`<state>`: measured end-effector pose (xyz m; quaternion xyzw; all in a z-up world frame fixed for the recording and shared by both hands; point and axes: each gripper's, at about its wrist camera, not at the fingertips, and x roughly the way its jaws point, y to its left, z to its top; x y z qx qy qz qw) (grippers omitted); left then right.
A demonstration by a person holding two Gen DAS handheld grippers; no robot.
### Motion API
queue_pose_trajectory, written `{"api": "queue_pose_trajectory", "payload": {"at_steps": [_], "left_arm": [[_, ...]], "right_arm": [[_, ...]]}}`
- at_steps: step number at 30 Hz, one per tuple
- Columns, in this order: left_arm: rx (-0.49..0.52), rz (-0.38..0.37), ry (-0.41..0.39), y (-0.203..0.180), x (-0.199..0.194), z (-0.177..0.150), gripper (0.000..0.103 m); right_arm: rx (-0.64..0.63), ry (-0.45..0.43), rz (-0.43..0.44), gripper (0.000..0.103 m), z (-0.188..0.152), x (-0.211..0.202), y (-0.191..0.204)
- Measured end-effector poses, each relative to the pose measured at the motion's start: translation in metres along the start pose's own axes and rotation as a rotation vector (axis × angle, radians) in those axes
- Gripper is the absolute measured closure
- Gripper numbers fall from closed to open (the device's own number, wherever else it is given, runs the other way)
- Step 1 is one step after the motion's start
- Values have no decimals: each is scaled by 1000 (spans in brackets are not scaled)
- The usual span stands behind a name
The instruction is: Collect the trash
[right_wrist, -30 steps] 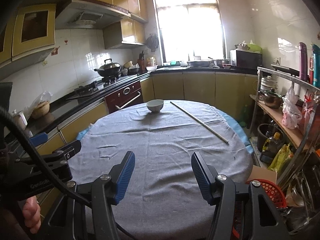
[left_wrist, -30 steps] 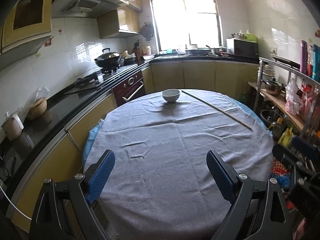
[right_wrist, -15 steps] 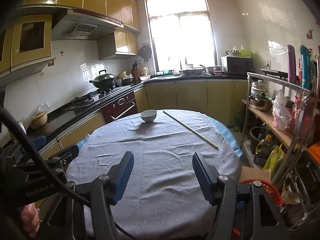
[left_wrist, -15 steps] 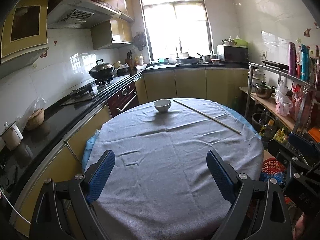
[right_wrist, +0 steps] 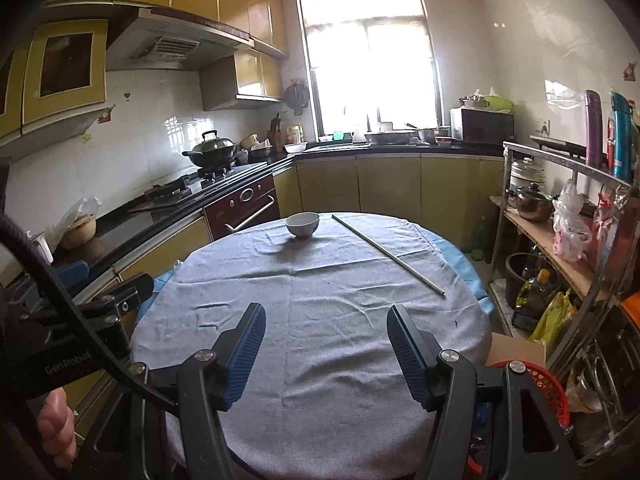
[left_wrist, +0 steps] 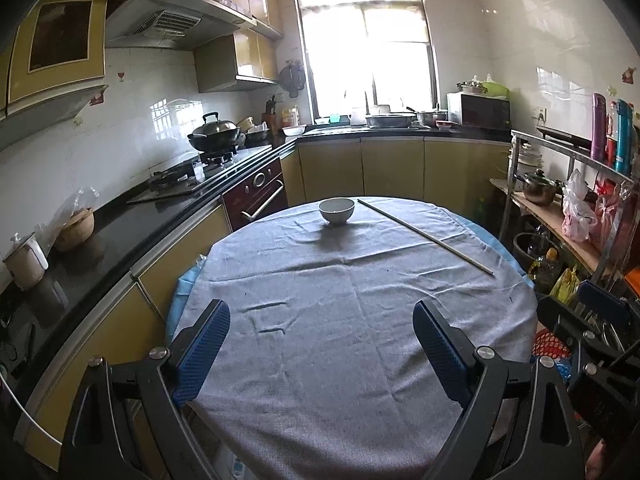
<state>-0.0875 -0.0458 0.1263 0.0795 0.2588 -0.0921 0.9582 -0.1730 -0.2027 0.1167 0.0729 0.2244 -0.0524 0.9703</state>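
Grey-clothed surface (right_wrist: 320, 312): we hold both tongs apart, empty; stick (right_wrist: 386, 252) at one o'clock, axis eleven-to-five, nearer right tongs (right_wrist: 326, 354).

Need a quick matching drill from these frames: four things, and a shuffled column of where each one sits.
Things:
1. bowl
2. long stick
3. wok
4. microwave

Places:
A. on the stove
B. far edge of the table, left of the stick
C. on the counter right of the window
D. lying slantwise on the grey cloth

Pairs: 1-B, 2-D, 3-A, 4-C
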Motion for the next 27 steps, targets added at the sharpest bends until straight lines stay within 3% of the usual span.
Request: {"api": "queue_pose_trajectory", "payload": {"at_steps": [15,27], "left_arm": [[10,-9,12,1,11,-2,10],[-23,10,93,19,66,-4,10]], "right_arm": [[1,9,-1,36,2,8,4],[-3,97,6,36,4,62,11]]}}
